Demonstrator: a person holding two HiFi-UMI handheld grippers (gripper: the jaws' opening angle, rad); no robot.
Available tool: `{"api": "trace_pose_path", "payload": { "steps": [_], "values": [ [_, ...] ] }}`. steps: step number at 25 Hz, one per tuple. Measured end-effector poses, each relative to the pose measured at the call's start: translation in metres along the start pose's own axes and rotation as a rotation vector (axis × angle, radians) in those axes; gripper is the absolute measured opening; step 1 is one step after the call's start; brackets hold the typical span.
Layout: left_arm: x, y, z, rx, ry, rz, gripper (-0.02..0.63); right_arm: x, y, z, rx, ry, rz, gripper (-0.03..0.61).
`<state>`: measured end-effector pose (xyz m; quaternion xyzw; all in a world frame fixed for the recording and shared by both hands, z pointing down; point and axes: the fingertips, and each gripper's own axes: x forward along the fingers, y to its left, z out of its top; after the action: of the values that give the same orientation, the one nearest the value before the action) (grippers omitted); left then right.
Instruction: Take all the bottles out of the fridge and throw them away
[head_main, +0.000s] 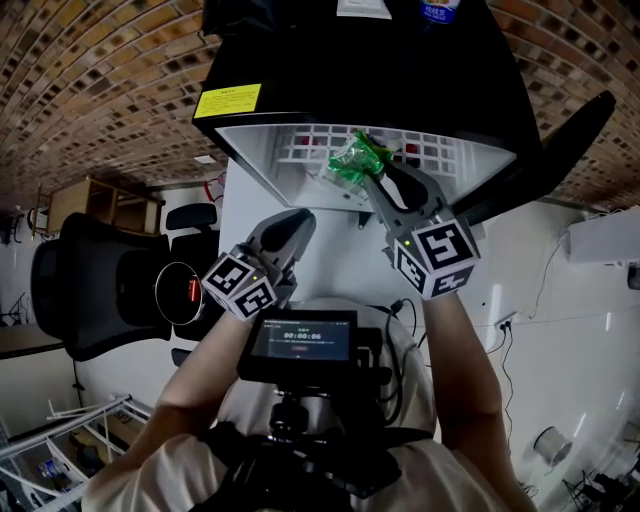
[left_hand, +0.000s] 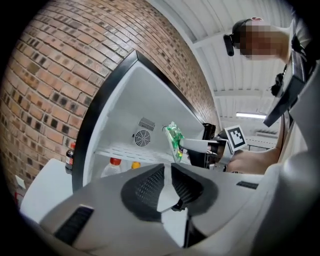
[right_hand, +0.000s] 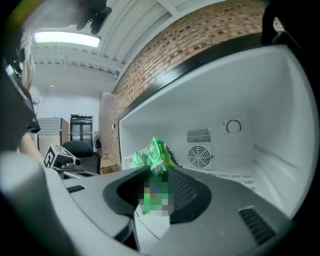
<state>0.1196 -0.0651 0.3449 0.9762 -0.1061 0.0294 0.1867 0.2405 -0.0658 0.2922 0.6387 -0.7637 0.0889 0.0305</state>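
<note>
Right gripper (head_main: 378, 178): my jaws are clamped on a crumpled green transparent plastic bottle (head_main: 352, 160), which sticks out past the fingertips. The right gripper view shows the same bottle (right_hand: 156, 156) wedged between the ribbed pads. It is held level at the mouth of the small black fridge with the white interior (head_main: 300, 60), in front of the white wire shelf (head_main: 300, 148). Left gripper (head_main: 295, 225): my jaws stand only a narrow slit apart, with nothing between them. It sits beside the right gripper, nearer my body and short of the fridge opening. In the left gripper view, two more bottles stand inside the fridge below the shelf: a clear plastic bottle with a red cap (left_hand: 115, 162) and, just beside it, a bottle with an orange cap (left_hand: 135, 165), of which little more than the cap shows. A dark bottle with a red cap (left_hand: 70, 157) stands outside the fridge on a white surface (left_hand: 47, 192), against the black door frame. A bottle with a blue label (head_main: 437, 10) stands on top of the fridge, cut off by the picture's edge. A round fan grille (right_hand: 200, 156) is on the back wall of the compartment. A brown brick wall (head_main: 100, 60) stands behind the fridge.
</note>
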Motion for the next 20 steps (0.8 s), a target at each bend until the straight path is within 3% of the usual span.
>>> {"api": "trace_pose_path", "payload": {
  "steps": [7,13,14,17,20],
  "values": [
    [0.007,-0.016,-0.002,-0.023,0.019,-0.036,0.155,-0.001,0.037,-0.030,0.078,-0.010,0.093,0.123],
    [0.009,-0.020,-0.003,0.000,0.020,0.002,0.170,-0.004,0.055,-0.042,0.150,-0.008,0.141,0.122],
    [0.009,-0.020,-0.002,0.010,0.017,0.015,0.162,-0.004,0.057,-0.044,0.161,-0.007,0.146,0.123],
    [0.006,-0.022,0.000,0.027,0.010,0.043,0.038,-0.006,0.059,-0.048,0.170,0.000,0.164,0.124],
    [0.005,-0.021,-0.004,0.009,0.011,0.076,0.014,-0.009,0.057,-0.055,0.187,0.011,0.180,0.151]
  ]
}}
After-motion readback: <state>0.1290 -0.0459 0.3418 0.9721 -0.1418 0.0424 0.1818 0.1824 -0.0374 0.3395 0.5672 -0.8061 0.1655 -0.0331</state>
